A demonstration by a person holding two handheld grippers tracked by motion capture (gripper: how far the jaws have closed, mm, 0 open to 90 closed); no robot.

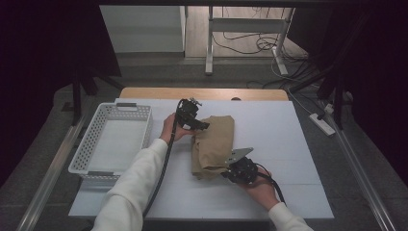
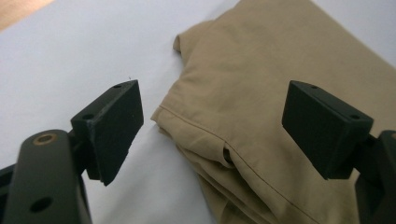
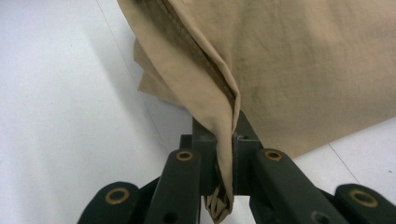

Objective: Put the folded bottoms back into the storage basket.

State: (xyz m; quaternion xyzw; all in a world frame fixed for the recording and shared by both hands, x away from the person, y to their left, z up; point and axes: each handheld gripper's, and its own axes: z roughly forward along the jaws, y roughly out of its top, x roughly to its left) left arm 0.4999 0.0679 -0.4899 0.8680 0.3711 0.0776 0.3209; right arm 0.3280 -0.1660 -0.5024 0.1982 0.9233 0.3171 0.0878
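A folded tan cloth (image 1: 211, 144) lies in the middle of the white table top (image 1: 284, 130). My left gripper (image 1: 198, 124) hovers at the cloth's upper left edge; in the left gripper view its jaws stand wide apart, open, over a seamed corner of the cloth (image 2: 243, 107). My right gripper (image 1: 230, 169) is at the cloth's near right corner. In the right gripper view its jaws are shut on a bunched fold of the cloth (image 3: 224, 135), which rises from between them.
A white perforated basket (image 1: 113, 139) stands on the table's left side. A wooden strip (image 1: 202, 93) runs along the far edge. Beyond the table are frame legs and cables on the floor (image 1: 250, 43). A power strip (image 1: 323, 124) lies to the right.
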